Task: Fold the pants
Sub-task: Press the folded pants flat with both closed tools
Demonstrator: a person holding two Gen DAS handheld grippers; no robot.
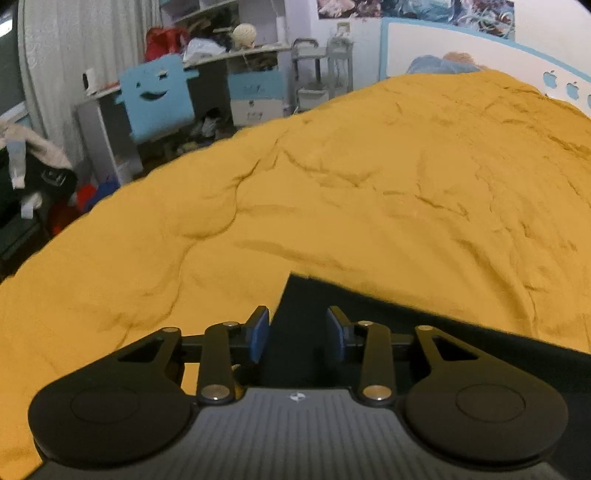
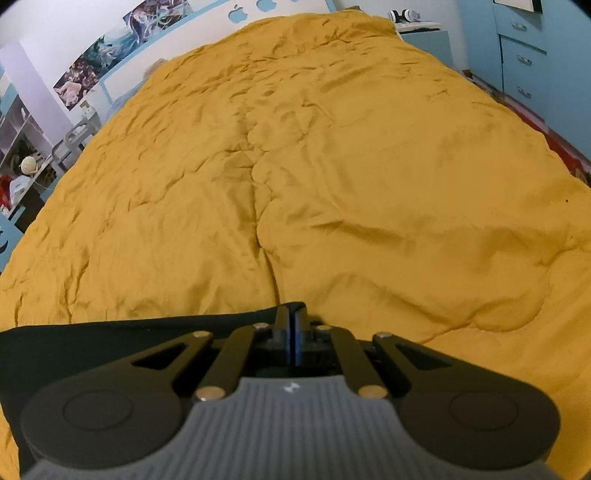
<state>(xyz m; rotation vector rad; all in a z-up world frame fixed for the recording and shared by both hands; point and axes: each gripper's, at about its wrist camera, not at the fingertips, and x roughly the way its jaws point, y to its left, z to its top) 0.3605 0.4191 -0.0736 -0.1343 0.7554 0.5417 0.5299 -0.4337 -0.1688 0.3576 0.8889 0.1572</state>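
A mustard-yellow quilt point(image 1: 369, 177) fills the bed, with bedroom clutter around it.

The quilt is rumpled all over, a deep crease running down its middle in the right wrist view. Beyond its far-left edge stands a blue chair point(image 1: 155, 99) with a smiling face cut into its back, pushed against a white desk point(image 1: 99, 122). Above the desk, shelves point(image 1: 229, 48) hold a red bag and a pale round object (too blurred to name). At the quilt's head runs a blue-trimmed headboard point(image 1: 443, 48) with posters point(image 1: 413, 9) on the wall above. Off the quilt's right side stand blue drawers point(image 2: 521, 59).
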